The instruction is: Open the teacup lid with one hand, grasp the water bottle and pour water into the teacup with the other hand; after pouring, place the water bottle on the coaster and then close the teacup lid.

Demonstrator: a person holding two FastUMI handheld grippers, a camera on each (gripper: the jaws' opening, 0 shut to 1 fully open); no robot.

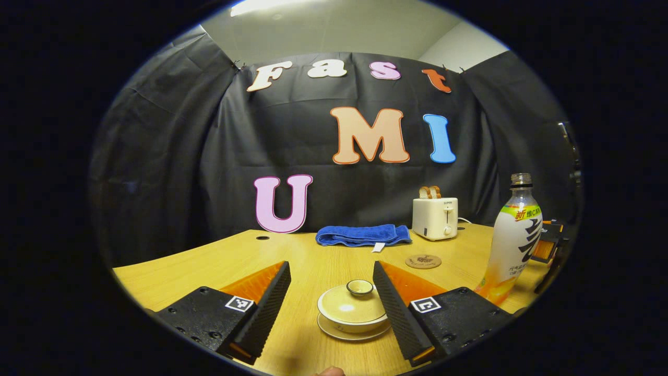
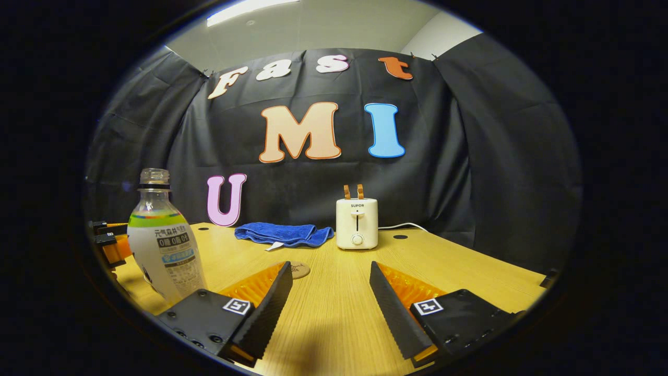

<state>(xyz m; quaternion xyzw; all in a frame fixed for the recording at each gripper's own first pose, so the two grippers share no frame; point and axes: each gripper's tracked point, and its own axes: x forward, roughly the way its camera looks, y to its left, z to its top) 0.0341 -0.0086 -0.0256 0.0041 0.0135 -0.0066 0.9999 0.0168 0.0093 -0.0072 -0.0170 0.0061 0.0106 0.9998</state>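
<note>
The left gripper [image 1: 331, 279] stood with fingers spread wide apart, straddling the lidded teacup [image 1: 354, 308] on its saucer [image 1: 355, 331] at the table's [image 1: 209, 261] near edge, touching nothing. The right gripper [image 2: 330, 282] was likewise spread and empty, the uncapped water bottle [image 2: 163, 243] just to its left. The coaster [image 1: 423, 261] lay farther back, before the toaster [image 1: 435, 218]. Risk: the lid's small knob [image 1: 360, 286] might slip from the fingers; the open bottle could spill if knocked.
</note>
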